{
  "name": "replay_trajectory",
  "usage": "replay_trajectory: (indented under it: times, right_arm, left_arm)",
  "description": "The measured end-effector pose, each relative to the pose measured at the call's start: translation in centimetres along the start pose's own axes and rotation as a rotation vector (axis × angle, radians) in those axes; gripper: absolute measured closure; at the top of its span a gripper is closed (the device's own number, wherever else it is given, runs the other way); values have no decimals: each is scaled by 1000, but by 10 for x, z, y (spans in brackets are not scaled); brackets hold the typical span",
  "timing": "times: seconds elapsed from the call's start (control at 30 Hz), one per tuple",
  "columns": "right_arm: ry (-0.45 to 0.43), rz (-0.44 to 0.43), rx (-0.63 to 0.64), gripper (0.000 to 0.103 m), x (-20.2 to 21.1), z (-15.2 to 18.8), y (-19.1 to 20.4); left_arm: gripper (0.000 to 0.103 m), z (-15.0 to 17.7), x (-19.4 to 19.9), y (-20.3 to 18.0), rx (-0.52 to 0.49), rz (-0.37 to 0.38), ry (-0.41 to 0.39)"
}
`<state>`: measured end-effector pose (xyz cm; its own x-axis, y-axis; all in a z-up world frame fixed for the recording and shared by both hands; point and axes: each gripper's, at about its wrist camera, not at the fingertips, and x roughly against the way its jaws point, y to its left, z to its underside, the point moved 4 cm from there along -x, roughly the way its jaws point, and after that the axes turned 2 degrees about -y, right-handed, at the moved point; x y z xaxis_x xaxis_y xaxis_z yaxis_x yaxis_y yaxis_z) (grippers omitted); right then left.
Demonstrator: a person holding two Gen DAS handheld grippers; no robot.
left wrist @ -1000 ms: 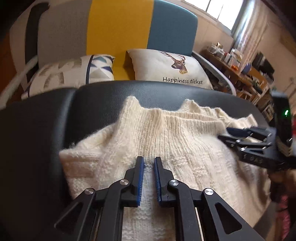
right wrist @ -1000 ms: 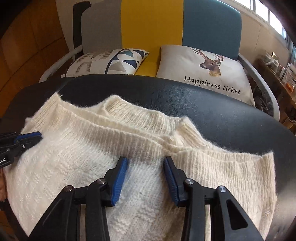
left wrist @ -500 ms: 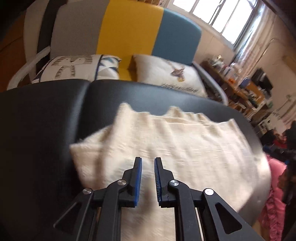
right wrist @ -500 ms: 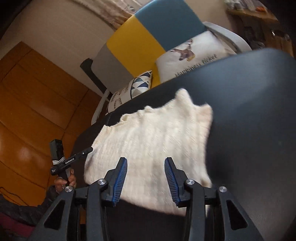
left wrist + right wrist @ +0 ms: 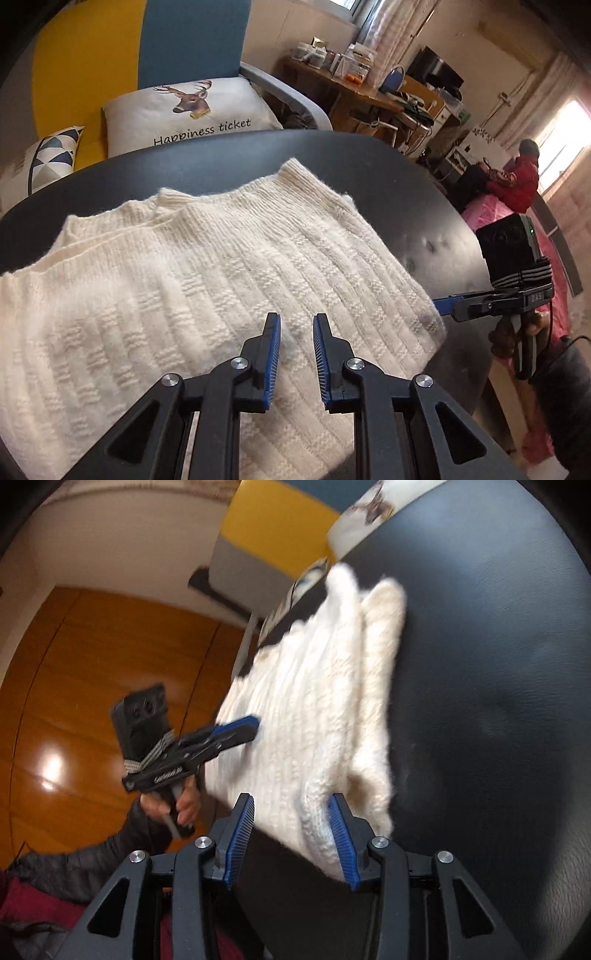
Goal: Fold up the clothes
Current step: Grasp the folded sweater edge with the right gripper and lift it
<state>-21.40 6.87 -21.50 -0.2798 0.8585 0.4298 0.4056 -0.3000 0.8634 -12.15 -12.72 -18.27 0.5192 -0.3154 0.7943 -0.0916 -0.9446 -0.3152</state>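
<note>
A cream knitted sweater (image 5: pixel 192 280) lies folded on a black padded table (image 5: pixel 369 177); it also shows in the right wrist view (image 5: pixel 317 701). My left gripper (image 5: pixel 296 334) hovers over the sweater's near part, its jaws a narrow gap apart and empty. My right gripper (image 5: pixel 291 819) is open, its fingers on either side of the sweater's near corner at the table (image 5: pixel 498 664) edge. In the left wrist view the right gripper (image 5: pixel 448 304) points at the sweater's right edge. In the right wrist view the left gripper (image 5: pixel 243 727) sits at the sweater's far side.
Behind the table stands a yellow, blue and grey chair (image 5: pixel 184 44) with a deer pillow (image 5: pixel 188 110) and a patterned pillow (image 5: pixel 48 158). A cluttered desk (image 5: pixel 369 88) and a seated person in red (image 5: pixel 517 177) are at the right. Wooden floor (image 5: pixel 74 672) lies beside the table.
Both grippers have pulled back off the sweater and swung sideways. The right gripper moved from over the middle to the right corner. The left gripper's view turned right.
</note>
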Motion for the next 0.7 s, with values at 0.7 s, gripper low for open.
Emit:
replay_trajectory:
  times: [0.7]
  right_arm:
    - [414,-27,149,61,-46,23,9]
  left_arm:
    - [84,-22,-69,-42,-168,1,162]
